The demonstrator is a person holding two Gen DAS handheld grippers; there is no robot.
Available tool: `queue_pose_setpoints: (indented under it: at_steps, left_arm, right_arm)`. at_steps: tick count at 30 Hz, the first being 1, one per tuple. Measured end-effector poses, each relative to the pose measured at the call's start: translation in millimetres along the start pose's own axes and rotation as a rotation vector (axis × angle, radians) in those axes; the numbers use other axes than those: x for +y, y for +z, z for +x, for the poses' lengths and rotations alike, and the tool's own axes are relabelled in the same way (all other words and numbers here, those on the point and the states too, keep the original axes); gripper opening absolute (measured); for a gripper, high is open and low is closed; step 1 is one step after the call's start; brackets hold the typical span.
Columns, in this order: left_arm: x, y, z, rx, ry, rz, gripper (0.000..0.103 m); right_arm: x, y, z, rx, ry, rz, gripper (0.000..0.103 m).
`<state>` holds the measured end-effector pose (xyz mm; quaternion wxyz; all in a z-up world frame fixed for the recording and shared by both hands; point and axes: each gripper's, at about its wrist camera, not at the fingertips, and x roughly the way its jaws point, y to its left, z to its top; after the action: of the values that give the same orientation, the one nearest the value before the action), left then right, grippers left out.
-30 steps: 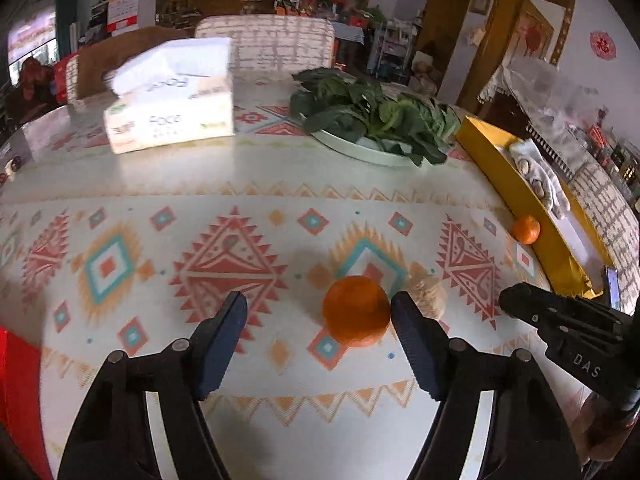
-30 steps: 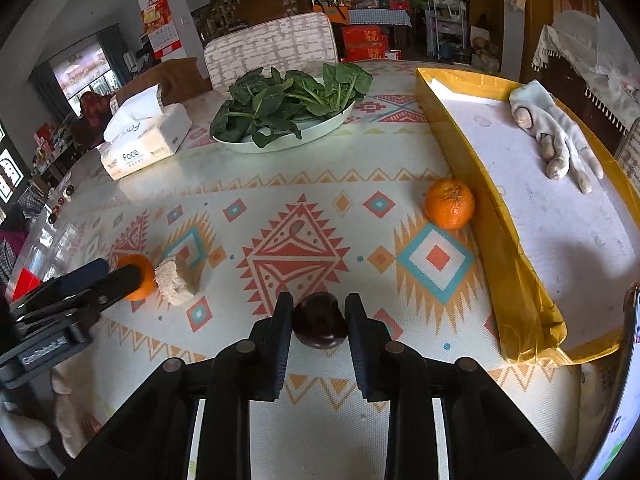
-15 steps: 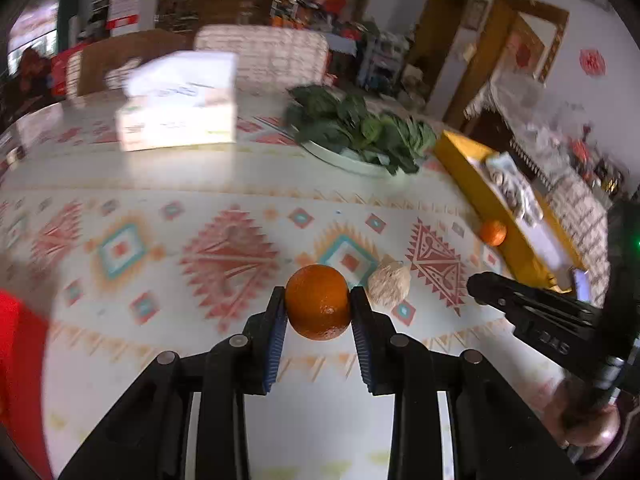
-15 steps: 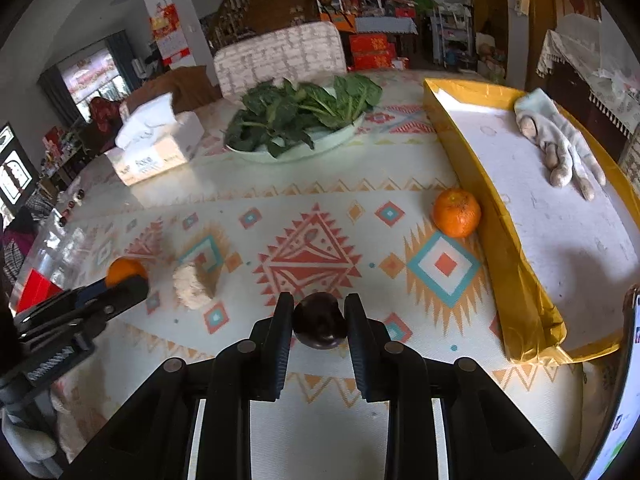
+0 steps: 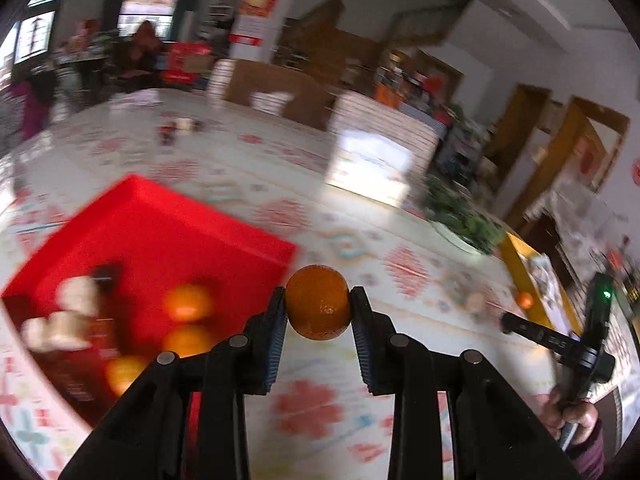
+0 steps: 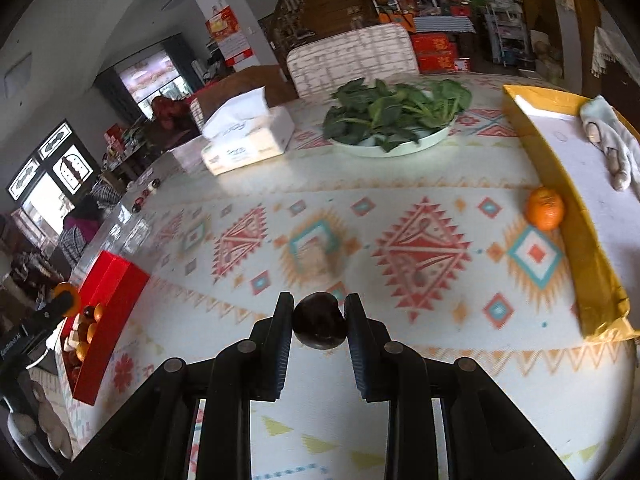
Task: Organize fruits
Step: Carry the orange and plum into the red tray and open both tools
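Lifted off the counter [image 6: 400, 184], an orange [image 5: 318, 302] is pinched in the left tongs [image 5: 318, 312] beside a red tray [image 5: 160, 232]. Right tongs [image 6: 319, 322] pinch a dark fruit [image 6: 319, 320].

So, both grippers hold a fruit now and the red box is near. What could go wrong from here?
1. The left gripper pinches the orange only at its sides near the fingertips; a quick swing could let the round fruit slip out.
2. The red box already holds several fruits, so a dropped orange might bounce off them or roll out.
3. The right gripper holds a small dark fruit; both grippers heading for the box could bump each other.
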<state>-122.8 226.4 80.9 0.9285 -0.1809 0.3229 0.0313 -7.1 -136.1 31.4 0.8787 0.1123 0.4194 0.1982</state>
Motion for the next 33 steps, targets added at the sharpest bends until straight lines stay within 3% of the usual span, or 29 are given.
queue_pose_setpoints:
  at_steps: [5,13,18,27,31,33]
  left_arm:
    - [52,0,-15,-0.031,0.101,-0.073,0.031]
    - [99,-14,-2,0.026,0.130,-0.147,0.031]
    - [114,-12,-2,0.017,0.161,-0.153,0.031]
    - [128,-4,5,0.022,0.169,-0.170,0.032]
    - [130,-3,-2,0.002,0.146,-0.184,0.048]
    - [133,-2,-9,-0.017,0.145,-0.193,0.051]
  right_arm:
    - [43,-4,5,0.032,0.055,-0.031,0.029]
    - [160,-11,32,0.101,0.147,-0.214,0.029]
    - [228,-20,59,0.143,0.193,-0.313,0.029]
    - [297,-28,112,0.199,0.150,-0.423,0.029]
    - [308,-28,130,0.210,0.107,-0.446,0.029]
    - [311,-28,138,0.207,0.090,-0.450,0.029]
